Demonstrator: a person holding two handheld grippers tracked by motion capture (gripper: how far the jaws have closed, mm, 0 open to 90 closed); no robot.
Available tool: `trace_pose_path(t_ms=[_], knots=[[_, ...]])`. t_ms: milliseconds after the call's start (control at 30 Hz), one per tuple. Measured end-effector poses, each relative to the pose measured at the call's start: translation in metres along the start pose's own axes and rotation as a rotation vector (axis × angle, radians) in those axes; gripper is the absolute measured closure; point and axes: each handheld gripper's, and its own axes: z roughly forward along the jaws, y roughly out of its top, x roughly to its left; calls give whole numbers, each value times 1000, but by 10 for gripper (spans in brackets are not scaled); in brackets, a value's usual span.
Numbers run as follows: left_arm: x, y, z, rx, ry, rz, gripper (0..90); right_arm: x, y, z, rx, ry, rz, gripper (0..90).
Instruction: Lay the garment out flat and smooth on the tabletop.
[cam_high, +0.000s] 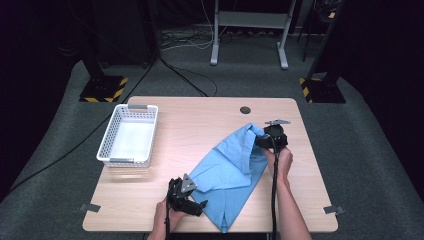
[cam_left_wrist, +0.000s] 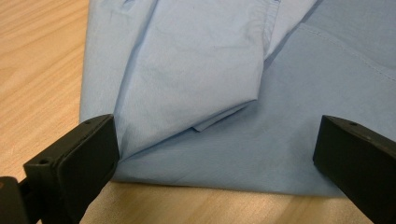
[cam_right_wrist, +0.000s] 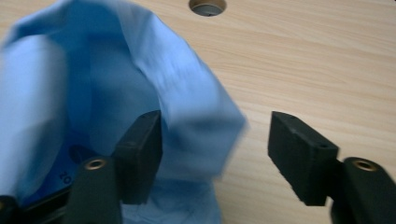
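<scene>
Your high view looks forward and down from above your side of the bench (cam_high: 210, 120), taking in its whole top and the floor beyond. Your left gripper view sits low and close, facing the blue shirt (cam_left_wrist: 224, 93) at its edge. Your right gripper view looks down closely on the shirt's raised fold. All three views share the shirt and the bench top.

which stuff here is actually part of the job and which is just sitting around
In the job, as far as the pictures suggest:
- blue shirt, partly folded on the table
- left gripper, open at the shirt's near edge
- right gripper, open by the collar end

Just lying about:
- white basket, apparently empty, though a likely destination
- round hole in the tabletop
</scene>
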Motion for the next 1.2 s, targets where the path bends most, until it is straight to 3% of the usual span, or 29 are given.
trace_pose_path(t_ms=[100, 267, 333, 500, 667, 833, 1200], knots=[[0, 0, 0, -1, 0, -2, 1, -5, -5, -9, -17, -25, 10, 283], [0, 0, 0, 0, 0, 0, 1, -7, -25, -12, 24, -12, -19, 203], [0, 0, 0, 0, 0, 0, 1, -8, -40, -6, 56, 14, -19, 151], [0, 0, 0, -2, 1, -1, 1, -6, -59, 6, 75, 75, -19, 77], [0, 0, 0, -2, 1, -2, 0, -5, -67, 16, 89, 84, -24, 60], [0, 0, 0, -1, 1, -3, 1, -5, -71, 14, 86, 77, -40, 66], [-1, 0, 0, -3, -4, 7, 3, -8, -93, -1, 19, 62, -26, 76]])
